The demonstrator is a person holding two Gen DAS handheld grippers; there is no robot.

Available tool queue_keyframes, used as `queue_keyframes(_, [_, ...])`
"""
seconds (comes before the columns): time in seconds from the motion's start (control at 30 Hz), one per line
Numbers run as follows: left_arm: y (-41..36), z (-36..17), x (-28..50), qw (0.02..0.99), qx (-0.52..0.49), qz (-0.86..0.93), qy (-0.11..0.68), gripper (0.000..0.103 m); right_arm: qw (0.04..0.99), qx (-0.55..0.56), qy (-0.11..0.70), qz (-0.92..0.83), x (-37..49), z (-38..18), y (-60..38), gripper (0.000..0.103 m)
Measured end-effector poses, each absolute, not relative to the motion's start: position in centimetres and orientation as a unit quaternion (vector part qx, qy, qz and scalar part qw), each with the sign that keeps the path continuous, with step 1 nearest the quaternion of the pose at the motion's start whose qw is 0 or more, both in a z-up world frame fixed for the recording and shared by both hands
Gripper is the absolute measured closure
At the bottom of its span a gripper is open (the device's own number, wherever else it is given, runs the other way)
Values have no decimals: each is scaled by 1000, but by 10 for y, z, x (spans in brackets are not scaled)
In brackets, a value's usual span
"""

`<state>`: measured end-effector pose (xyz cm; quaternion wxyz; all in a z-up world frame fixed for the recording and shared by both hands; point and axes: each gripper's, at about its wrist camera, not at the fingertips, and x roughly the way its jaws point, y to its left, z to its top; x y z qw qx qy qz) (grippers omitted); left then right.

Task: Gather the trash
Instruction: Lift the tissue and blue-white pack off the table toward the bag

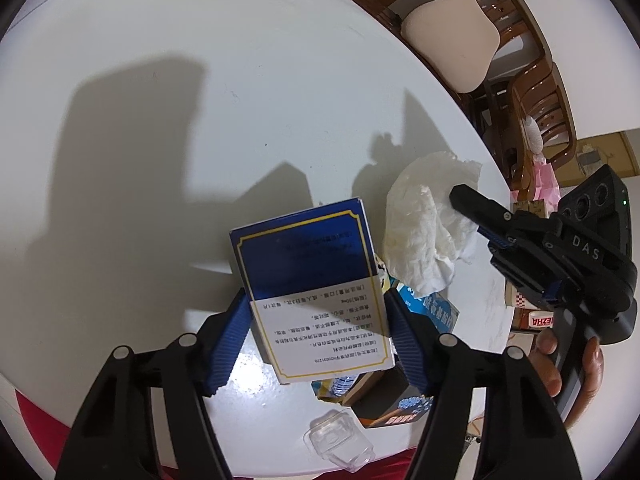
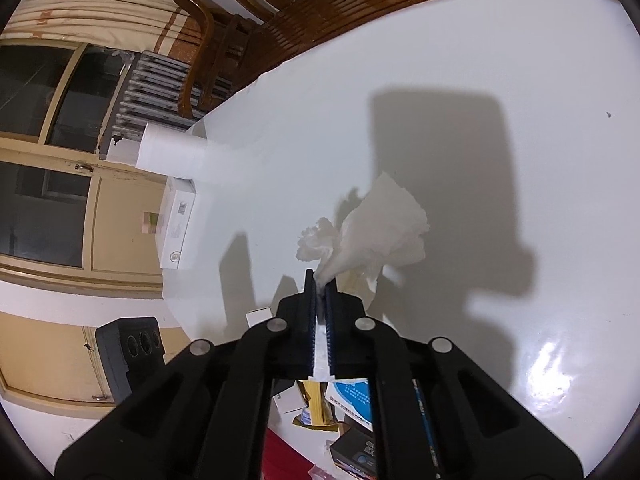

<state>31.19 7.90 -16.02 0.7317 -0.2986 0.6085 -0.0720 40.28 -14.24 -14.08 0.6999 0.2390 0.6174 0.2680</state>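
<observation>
the left tool (image 1: 316, 320) clamps a blue-and-white box (image 1: 312, 292) by its two side faces, ribbed pads flat against the card, so the box stands up off the counter (image 1: 200, 120) with its printed face toward the camera. the right tool (image 2: 319, 280) is closed narrow on a tissue (image 2: 384, 224), pinching a twisted neck of it so the loose bulk fans out ahead of the tips, above the counter. in the left view the two loads hang just beside each other, the tissue to the right of the box. both grips look chosen to carry light trash in one trip, likely toward the pile (image 1: 380, 392) of cartons and wrappers near the counter's near edge, where a clear blister (image 1: 340, 436) also lies.

the middle of the counter is bare and gives wide room. the rim is close on the right of the left view, with chairs (image 1: 452, 36) beyond it. at the far side sit a paper roll (image 2: 172, 152) and a white carton (image 2: 176, 224), well apart from both tools.
</observation>
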Motion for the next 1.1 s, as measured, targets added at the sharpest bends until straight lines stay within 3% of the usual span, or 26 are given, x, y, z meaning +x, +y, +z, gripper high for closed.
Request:
queue_keyframes(0.6, [78, -98, 291, 791, -205, -85, 570, 38, 779, 124, 565, 244, 366, -75, -140, 98])
queue_keyframes(1.1, [65, -31, 232, 832, -111, -121, 531, 38, 827, 37, 519, 213, 267, -12, -142, 98])
